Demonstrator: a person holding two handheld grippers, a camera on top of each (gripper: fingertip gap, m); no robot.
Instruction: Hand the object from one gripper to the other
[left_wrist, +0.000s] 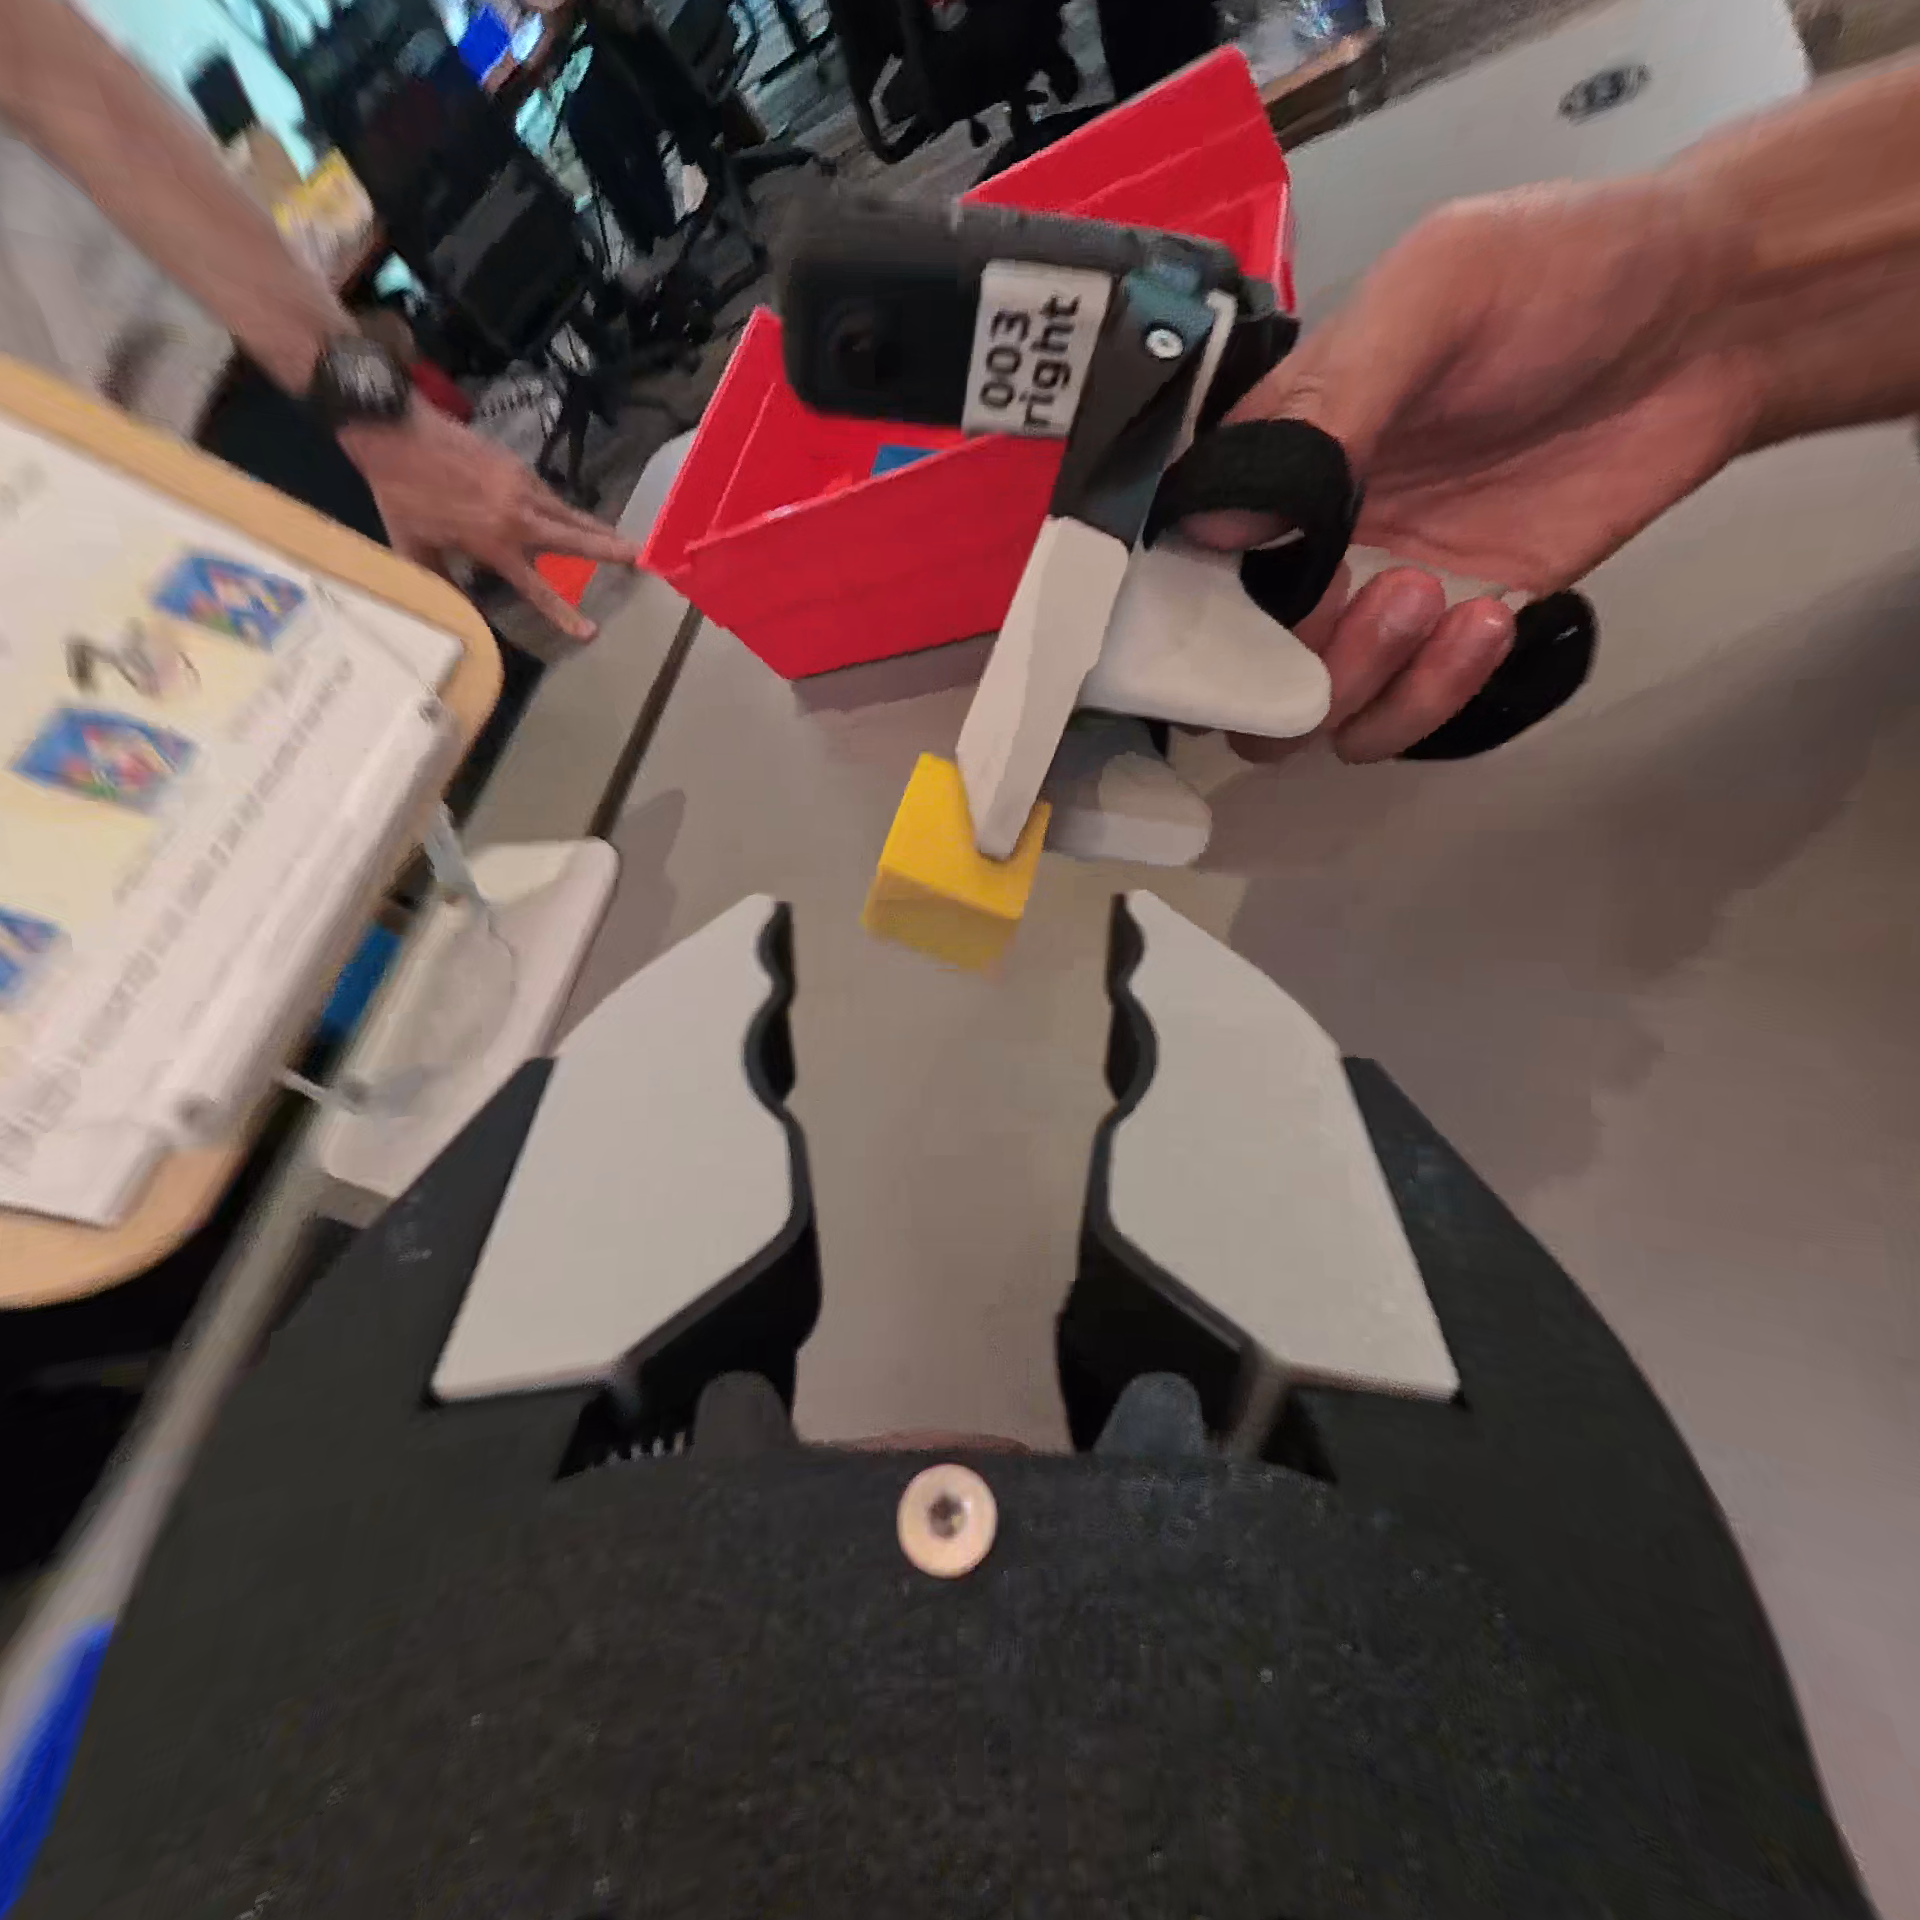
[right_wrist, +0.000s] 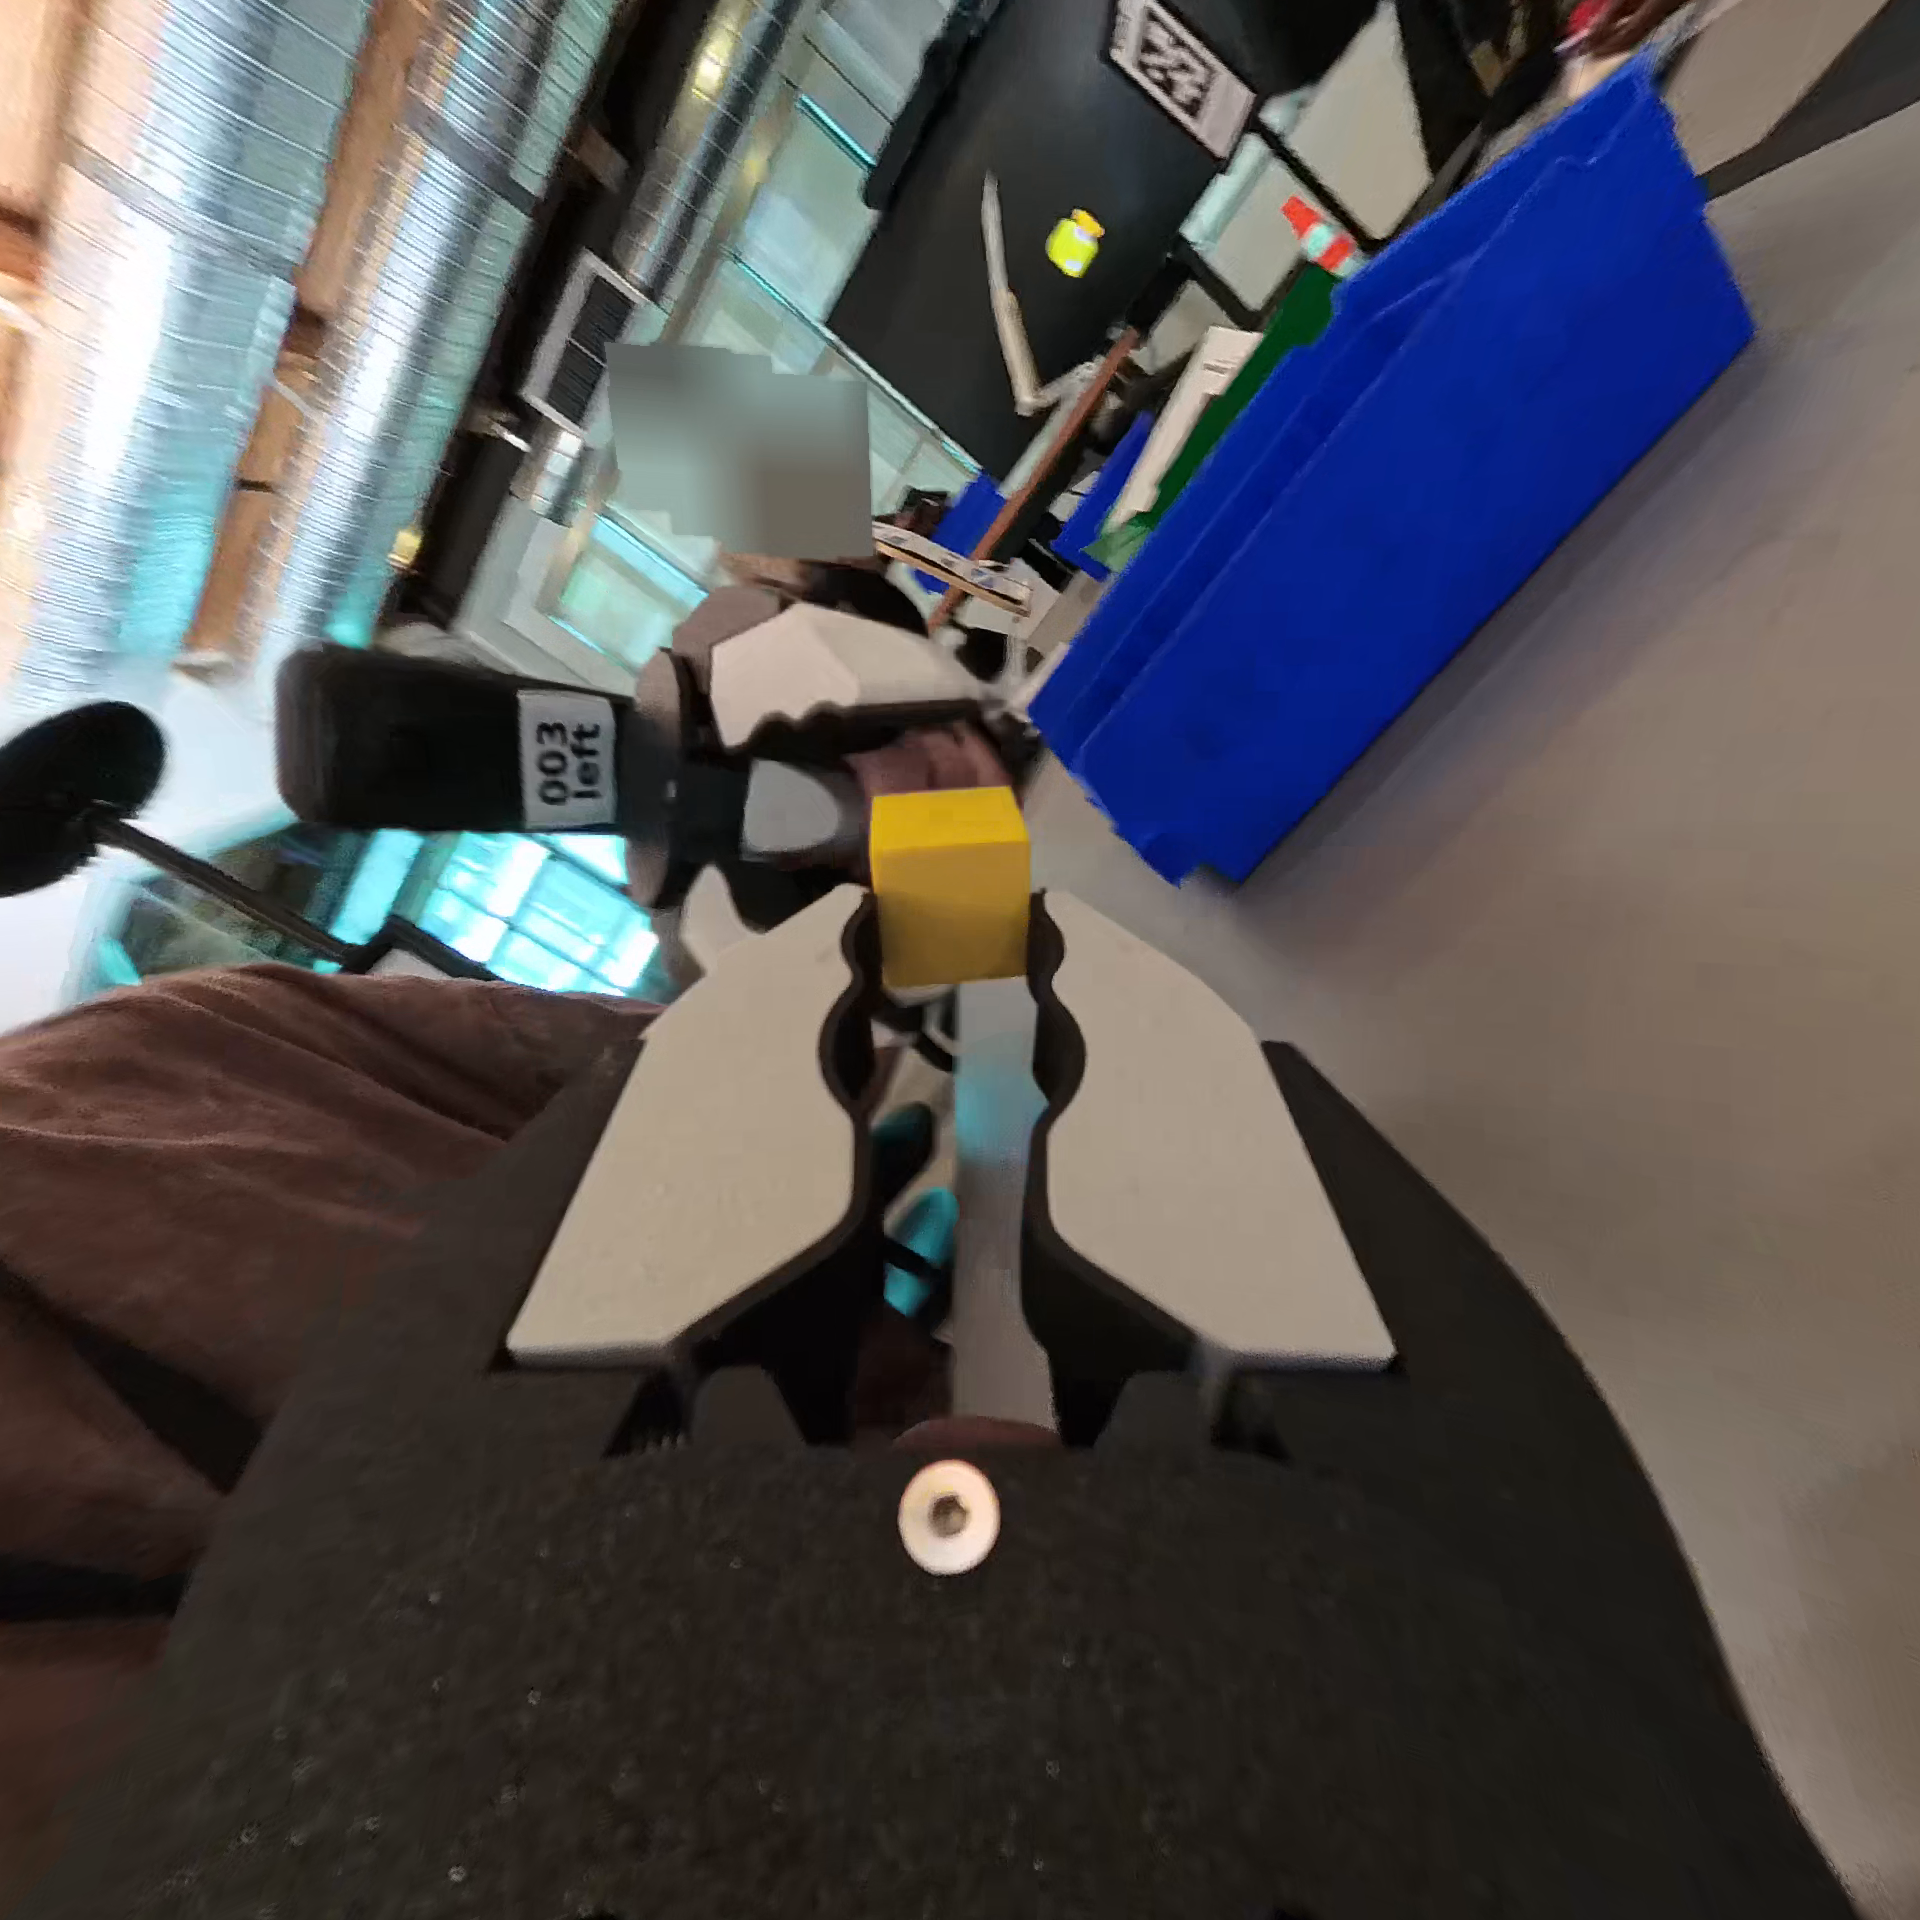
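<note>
Left hand-held gripper (left_wrist: 940, 925): fingers spread wide, nothing between them. It points at the yellow cube (left_wrist: 951, 883), which hangs just ahead of its fingertips, not yet inside the gap. My reading is that the wide spread is deliberate — room for the cube to pass between the pads before any closing.

Off to this gripper's left, a tan board carrying printed sheets (left_wrist: 156, 831), and beyond it another person's hand (left_wrist: 488, 520) resting near the corner of a red bin (left_wrist: 862, 561). The red bin stands on the grey surface (left_wrist: 1558, 1039), behind the cube and well apart from it.

Right hand-held gripper (right_wrist: 951, 935): closed on the yellow cube, which is pinched at the very fingertips with most of its body sticking out forward. In the left wrist view this gripper comes in from the upper right, tilted downward, gripped by a hand (left_wrist: 1507, 436) with black finger straps. Holding the cube by its rear edge looks purposeful — it leaves free faces for the receiving fingers.

In the right wrist view the left gripper sits directly behind the cube, facing it, turned roughly a quarter-turn relative to the right one; likely so the two pairs of fingers take different faces and do not collide. A blue bin (right_wrist: 1403, 571) stands on the surface to the right gripper's right.

Judgement: handover in the approach stage; cube carried in the air, above the surface.
</note>
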